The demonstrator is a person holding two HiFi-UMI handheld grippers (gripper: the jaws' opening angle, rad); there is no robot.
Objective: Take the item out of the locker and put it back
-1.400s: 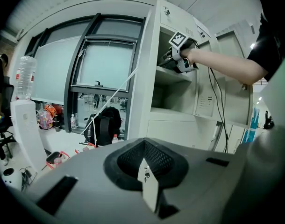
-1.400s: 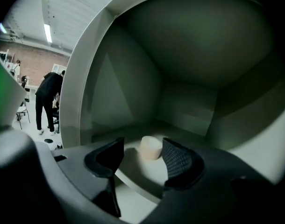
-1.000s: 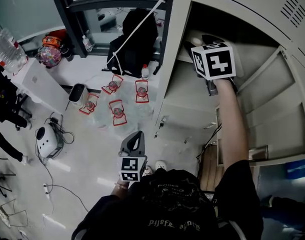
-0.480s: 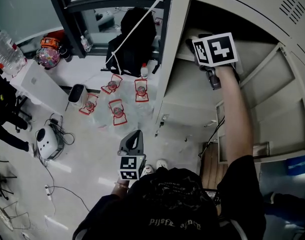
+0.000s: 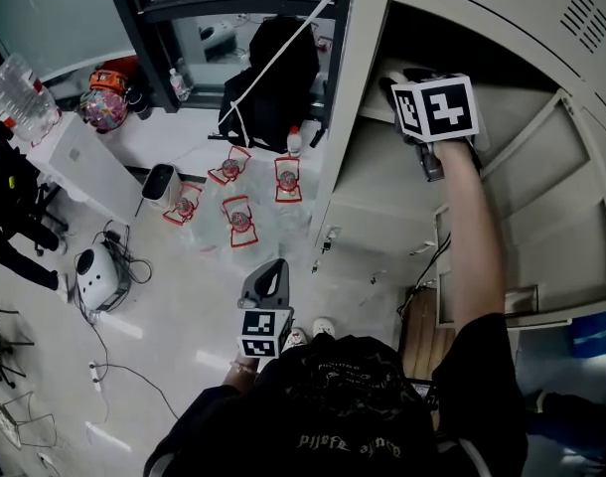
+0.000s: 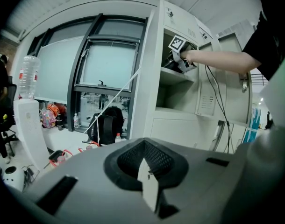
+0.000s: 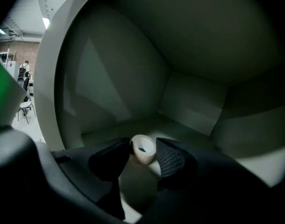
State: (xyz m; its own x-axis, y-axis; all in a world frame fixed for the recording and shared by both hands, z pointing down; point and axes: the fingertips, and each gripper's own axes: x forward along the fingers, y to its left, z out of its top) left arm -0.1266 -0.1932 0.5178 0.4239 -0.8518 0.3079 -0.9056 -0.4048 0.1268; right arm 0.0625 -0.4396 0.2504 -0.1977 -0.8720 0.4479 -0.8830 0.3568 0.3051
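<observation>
Right claw point(image 7: 143, 151) was closing on the pale roll point(image 7: 142, 148), pads touching both sides, with the roll sitting on the locker shelf point(image 7: 189, 125). Best bet: keep the squeeze centred and lift before drawing it out. Left claw point(image 5: 266, 284) hung shut and empty over the floor point(image 5: 174, 316), well apart from the backpack point(image 5: 273, 78).

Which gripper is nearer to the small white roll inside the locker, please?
Right. The right gripper is inside the locker, its jaws closing on the white roll between them; the left gripper hangs low outside, over the floor.
</observation>
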